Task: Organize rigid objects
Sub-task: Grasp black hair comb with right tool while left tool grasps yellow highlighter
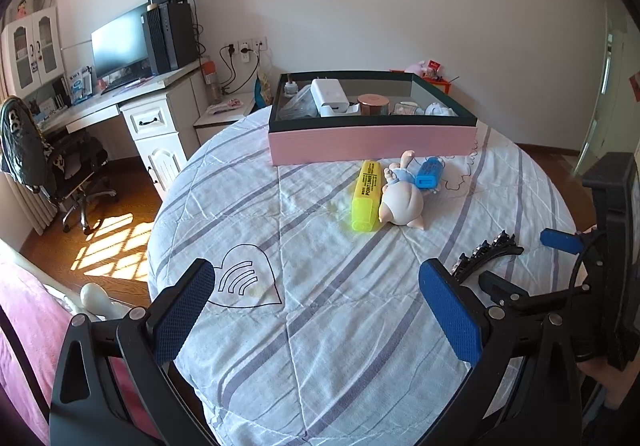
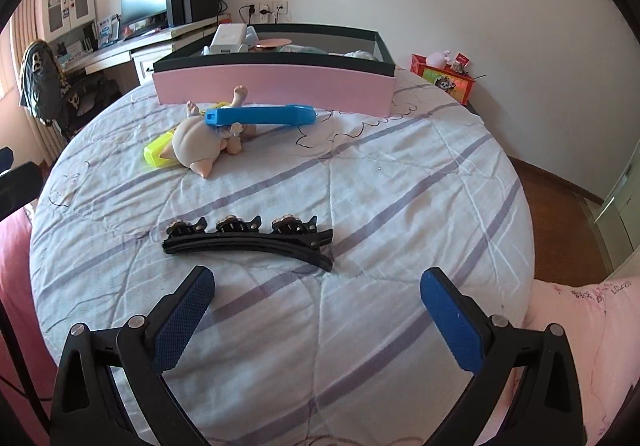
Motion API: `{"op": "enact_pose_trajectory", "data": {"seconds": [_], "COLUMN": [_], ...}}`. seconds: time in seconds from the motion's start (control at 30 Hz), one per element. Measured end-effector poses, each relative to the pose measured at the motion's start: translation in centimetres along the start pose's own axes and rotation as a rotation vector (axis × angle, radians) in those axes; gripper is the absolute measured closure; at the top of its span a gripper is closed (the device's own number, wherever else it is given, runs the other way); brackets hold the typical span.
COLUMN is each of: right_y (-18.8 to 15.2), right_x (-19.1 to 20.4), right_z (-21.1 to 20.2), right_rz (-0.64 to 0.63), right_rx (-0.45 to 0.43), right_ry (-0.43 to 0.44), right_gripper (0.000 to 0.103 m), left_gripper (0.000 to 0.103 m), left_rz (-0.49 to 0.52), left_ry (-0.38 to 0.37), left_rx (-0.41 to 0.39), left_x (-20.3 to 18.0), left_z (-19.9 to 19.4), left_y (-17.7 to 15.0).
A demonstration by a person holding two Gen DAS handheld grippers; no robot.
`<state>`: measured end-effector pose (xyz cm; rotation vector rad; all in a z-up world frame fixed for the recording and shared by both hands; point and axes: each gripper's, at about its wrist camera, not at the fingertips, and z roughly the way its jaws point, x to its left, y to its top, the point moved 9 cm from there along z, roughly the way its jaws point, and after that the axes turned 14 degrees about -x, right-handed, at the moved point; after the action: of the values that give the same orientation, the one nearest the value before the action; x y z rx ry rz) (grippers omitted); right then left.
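Black hair clip (image 2: 248, 242) crosswise before wide-spread right gripper (image 2: 318, 286)

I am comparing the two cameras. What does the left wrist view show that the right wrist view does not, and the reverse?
Only the left wrist view shows the printing on the yellow highlighter and the right gripper from the side. Only the right wrist view shows the whole black hair clip and the full length of the blue object. Both show the pink box, the doll and open fingers.
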<state>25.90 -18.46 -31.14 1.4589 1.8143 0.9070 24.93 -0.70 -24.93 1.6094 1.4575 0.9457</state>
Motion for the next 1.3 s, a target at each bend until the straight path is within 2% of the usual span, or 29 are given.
{"op": "enact_pose_trajectory", "data": {"seconds": [0.1,0.2,0.27,0.3,0.33,0.4,0.67,0.87,1.07,1.17,1.3], "right_y": [0.6,1.2,1.8,2.0,2.1,2.2,3.2,3.6,3.5,3.5,3.4], "right_x": [0.6,1.2,1.3,1.2,1.0,0.5,-2.2,-2.1,-2.2,-2.2,-2.3], "right_z": [1.2,2.1,2.2,2.3,2.3,2.3,3.3,4.3,4.5,4.4,4.3], "right_rz": [-0.029,-0.062,-0.063,-0.065,-0.064,-0.048,0.124,0.136,0.141,0.146,0.153], "right_rx": [0.011,0.019,0.007,0.002,0.004,-0.002,-0.038,-0.034,-0.036,-0.037,-0.04], "right_ry": [0.067,0.148,0.191,0.204,0.211,0.225,0.167,0.17,0.178,0.178,0.177], "right_gripper": [0.0,0.011,0.037,0.06,0.07,0.078,0.078,0.078,0.078,0.078,0.078], "left_gripper": [0.0,0.0,0.0,0.0,0.0,0.0,0.0,0.0,0.0,0.0,0.0], "left_rz": [0.002,-0.004,-0.01,-0.014,-0.018,-0.024,-0.03,0.022,0.035,0.058,0.011], "left_ry": [0.0,-0.002,-0.011,-0.012,-0.013,-0.021,-0.042,0.032,-0.009,-0.006,-0.015], "left_rx": [0.022,0.05,0.067,0.073,0.078,0.089,0.12,0.127,0.106,0.098,0.131], "left_x": [0.0,0.3,0.2,0.2,0.2,0.0,-1.2,-0.3,-1.5,-2.1,-1.6], "left_z": [1.0,1.8,2.4,2.7,3.1,3.7,7.5,10.3,11.6,12.2,13.3], "left_y": [-0.5,-0.9,-1.2,-1.3,-1.3,-1.4,-0.9,-0.2,0.9,1.0,0.8]}}
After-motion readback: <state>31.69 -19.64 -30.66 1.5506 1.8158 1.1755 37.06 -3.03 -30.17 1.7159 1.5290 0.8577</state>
